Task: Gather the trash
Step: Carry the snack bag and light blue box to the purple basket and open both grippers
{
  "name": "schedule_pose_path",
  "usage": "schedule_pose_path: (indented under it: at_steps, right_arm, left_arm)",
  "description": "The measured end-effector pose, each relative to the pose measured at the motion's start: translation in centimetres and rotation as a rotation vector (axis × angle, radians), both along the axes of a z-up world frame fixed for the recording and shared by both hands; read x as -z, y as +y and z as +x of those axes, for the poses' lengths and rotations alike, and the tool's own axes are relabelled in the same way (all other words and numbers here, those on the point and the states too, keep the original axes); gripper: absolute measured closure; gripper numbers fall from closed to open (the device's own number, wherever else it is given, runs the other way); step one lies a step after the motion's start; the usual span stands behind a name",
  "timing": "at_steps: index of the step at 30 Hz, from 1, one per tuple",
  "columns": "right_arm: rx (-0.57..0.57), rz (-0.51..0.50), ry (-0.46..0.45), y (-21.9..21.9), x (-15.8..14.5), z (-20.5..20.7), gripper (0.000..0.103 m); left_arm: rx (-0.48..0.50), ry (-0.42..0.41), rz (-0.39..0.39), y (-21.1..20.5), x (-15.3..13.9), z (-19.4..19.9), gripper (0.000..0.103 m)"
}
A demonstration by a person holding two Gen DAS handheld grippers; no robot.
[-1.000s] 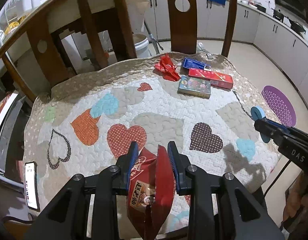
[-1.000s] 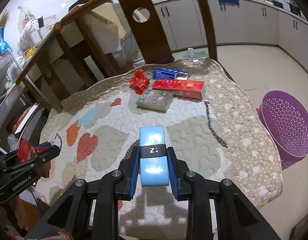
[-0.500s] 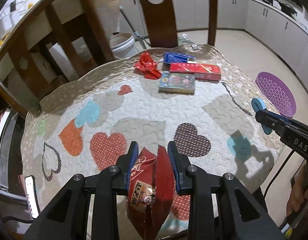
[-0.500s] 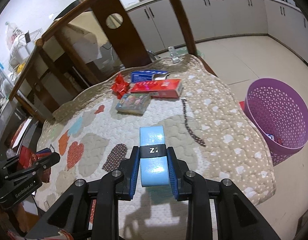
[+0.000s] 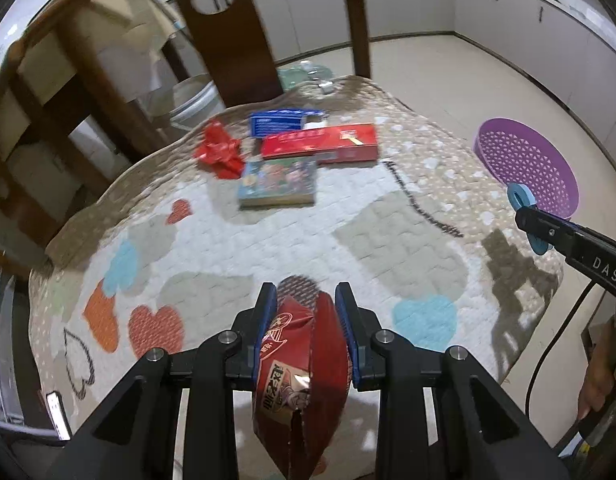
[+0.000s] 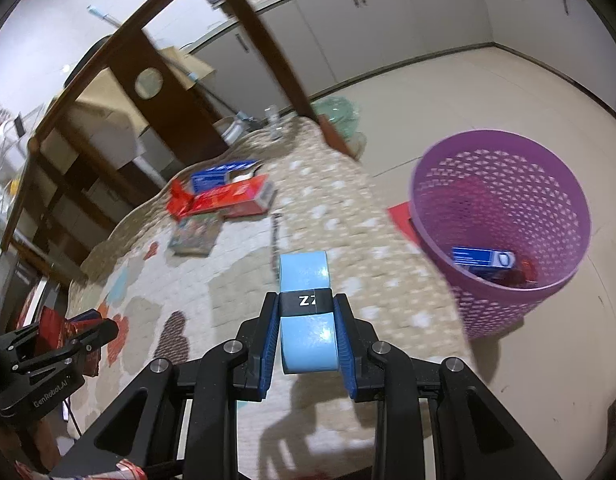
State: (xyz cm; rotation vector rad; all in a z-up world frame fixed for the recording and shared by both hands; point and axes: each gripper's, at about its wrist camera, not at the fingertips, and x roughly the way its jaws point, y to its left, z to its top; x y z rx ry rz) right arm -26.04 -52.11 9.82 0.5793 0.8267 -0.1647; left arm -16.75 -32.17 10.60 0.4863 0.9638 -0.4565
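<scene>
Setting: kitchen with grey cabinets and a tiled floor; a quilted heart-print cover (image 5: 236, 240) lies over the table, wooden chairs behind it.
Left gripper (image 5: 306, 320): clamped on a red snack bag (image 5: 302, 380), which hangs crumpled between the blue pads above the near edge of the table.
Table middle: a red wrapper (image 5: 220, 154), a blue box (image 5: 282, 120), a long red box (image 5: 320, 146) and a picture box (image 5: 278, 184) lie close together at the far side, not yet collected.
Right gripper (image 6: 306, 320): clamped on a light blue tape roll (image 6: 306, 300), held over the table's right edge.
Right of table: a purple basket (image 6: 504, 320) stands on the floor just beside the table, with a blue box and something red already inside.
Step in hand, as I judge it: carrying both pieces to the basket.
Doing it well: bring each gripper squarely over the basket's mouth before letting go; the floppy bag may catch on the rim, so release it well inside the opening.
</scene>
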Motion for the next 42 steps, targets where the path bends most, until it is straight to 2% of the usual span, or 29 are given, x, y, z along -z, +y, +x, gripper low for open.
schedule_pose_path:
  at_steps: [8,17,24,29,33,37,42]
  right_arm:
    - [0.097,0.012,0.011,-5.2,0.9,-1.8,0.074]
    - [0.201,-0.020,0.034,-11.5,1.6,-3.4,0.074]
    - [0.242,-0.027,0.045,-15.3,2.4,-3.2,0.074]
    - [0.248,-0.045,0.063,-16.6,3.1,-2.3,0.074]
    - [0.244,-0.060,0.079,-16.8,3.6,-1.6,0.071]
    - [0.250,-0.066,0.079,-16.8,3.7,-1.5,0.058]
    - [0.266,-0.057,0.080,-16.4,3.5,-2.0,0.056]
  left_arm:
    - [0.085,0.074,-0.047,-6.4,0.3,0.9,0.074]
    - [0.235,0.195,-0.199,-16.5,-0.2,2.6,0.074]
    - [0.286,0.299,-0.256,-23.5,1.8,4.0,0.074]
    - [0.296,0.291,-0.251,-25.6,2.8,4.1,0.072]
    - [0.312,0.296,-0.281,-26.1,2.6,4.2,0.049]
    - [0.303,0.296,-0.297,-25.3,2.3,4.6,0.046]
    - [0.263,0.295,-0.325,-22.7,1.3,4.9,0.043]
